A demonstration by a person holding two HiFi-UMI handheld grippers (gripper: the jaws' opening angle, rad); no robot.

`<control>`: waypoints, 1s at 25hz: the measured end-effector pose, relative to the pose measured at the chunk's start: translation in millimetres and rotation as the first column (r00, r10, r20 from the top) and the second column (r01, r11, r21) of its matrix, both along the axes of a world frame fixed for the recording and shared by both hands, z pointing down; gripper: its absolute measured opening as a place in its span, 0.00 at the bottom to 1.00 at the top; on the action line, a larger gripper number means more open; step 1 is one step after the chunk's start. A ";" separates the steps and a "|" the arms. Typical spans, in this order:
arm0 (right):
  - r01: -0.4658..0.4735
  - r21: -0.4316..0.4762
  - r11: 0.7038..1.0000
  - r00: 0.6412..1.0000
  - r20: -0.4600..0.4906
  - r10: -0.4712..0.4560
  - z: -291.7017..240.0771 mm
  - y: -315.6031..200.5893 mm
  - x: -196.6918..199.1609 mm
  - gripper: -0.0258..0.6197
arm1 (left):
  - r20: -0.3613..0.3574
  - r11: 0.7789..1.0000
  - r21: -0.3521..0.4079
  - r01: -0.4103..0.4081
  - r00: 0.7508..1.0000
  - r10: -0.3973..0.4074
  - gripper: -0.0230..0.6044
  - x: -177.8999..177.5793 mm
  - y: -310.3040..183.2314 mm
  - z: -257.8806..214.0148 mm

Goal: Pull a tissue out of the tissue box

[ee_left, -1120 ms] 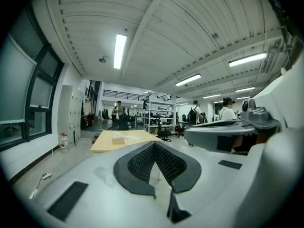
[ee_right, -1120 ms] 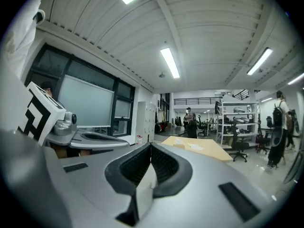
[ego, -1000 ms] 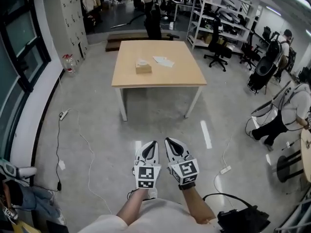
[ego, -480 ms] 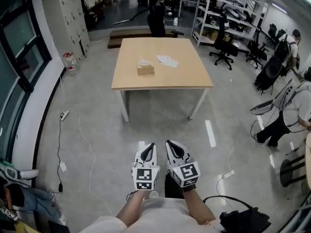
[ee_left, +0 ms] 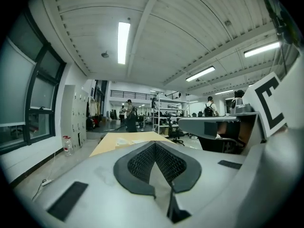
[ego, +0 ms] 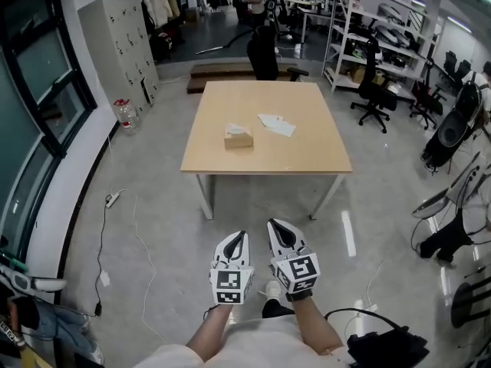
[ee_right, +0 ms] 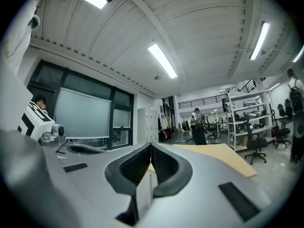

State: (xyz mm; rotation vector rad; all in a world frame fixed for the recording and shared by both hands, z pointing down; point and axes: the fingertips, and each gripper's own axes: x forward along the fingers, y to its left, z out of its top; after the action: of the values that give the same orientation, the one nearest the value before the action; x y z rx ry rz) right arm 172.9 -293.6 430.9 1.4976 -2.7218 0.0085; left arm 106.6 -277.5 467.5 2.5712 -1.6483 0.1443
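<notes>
A small brown tissue box (ego: 238, 137) with a white tissue poking from its top stands on the wooden table (ego: 307, 156), left of centre. It is far ahead of both grippers. My left gripper (ego: 238, 236) and right gripper (ego: 274, 224) are held side by side low in the head view, over the floor, pointing at the table. Both are shut with nothing between the jaws. In the left gripper view the table (ee_left: 118, 139) shows beyond the closed pads; in the right gripper view its top (ee_right: 223, 156) lies to the right.
White sheets of paper (ego: 276, 124) lie on the table right of the box. Cables (ego: 142, 248) and a power strip (ego: 112, 199) trail over the floor at left. Office chairs (ego: 376, 90), shelving (ego: 383, 37) and lockers (ego: 123, 44) ring the table. People stand at the far end.
The table and tissue box have grown nearer and larger in the head view as I walk toward them. Both grippers stay shut and side by side.
</notes>
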 end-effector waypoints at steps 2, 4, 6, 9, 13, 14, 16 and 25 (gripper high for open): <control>0.008 0.016 1.000 1.000 0.010 -0.008 -6.0 -30.7 11.8 0.05 | 0.006 1.000 0.003 0.009 1.000 -0.009 0.04 10.5 -31.1 -2.4; 0.017 0.017 1.000 1.000 0.014 -0.017 -7.7 -57.1 25.0 0.05 | 0.010 1.000 0.018 0.026 1.000 -0.026 0.04 22.6 -58.9 -8.3; 0.024 0.010 1.000 1.000 0.018 -0.024 -7.0 -79.5 40.3 0.05 | 0.018 0.996 0.055 0.073 0.997 -0.074 0.04 32.5 -82.9 -18.4; 0.011 0.004 1.000 1.000 0.028 -0.011 -6.2 -110.2 68.0 0.05 | 0.030 0.984 0.135 0.118 0.992 -0.123 0.04 49.2 -113.2 -34.7; -0.018 -0.018 1.000 0.999 0.048 0.019 3.7 -149.3 97.1 0.05 | 0.024 0.980 0.165 0.115 0.992 -0.120 0.04 70.3 -147.7 -38.0; -0.021 -0.032 0.999 0.998 0.052 0.023 9.0 -157.2 101.7 0.05 | 0.029 0.981 0.154 0.114 0.992 -0.120 0.04 76.0 -153.9 -34.0; -0.016 -0.067 0.998 0.998 0.053 0.020 22.6 -171.4 105.3 0.05 | 0.036 0.986 0.120 0.114 0.992 -0.119 0.04 84.7 -164.2 -22.4; 0.067 -0.158 0.985 0.998 0.020 -0.064 68.2 -281.7 45.6 0.05 | 0.025 0.990 0.000 0.138 0.990 -0.138 0.04 45.1 -281.8 29.9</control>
State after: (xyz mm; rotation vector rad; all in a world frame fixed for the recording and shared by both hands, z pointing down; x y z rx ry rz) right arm 218.5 -575.3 499.1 1.3712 -2.7069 0.2304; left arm 151.7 -559.3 497.4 2.4529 -1.8269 0.1692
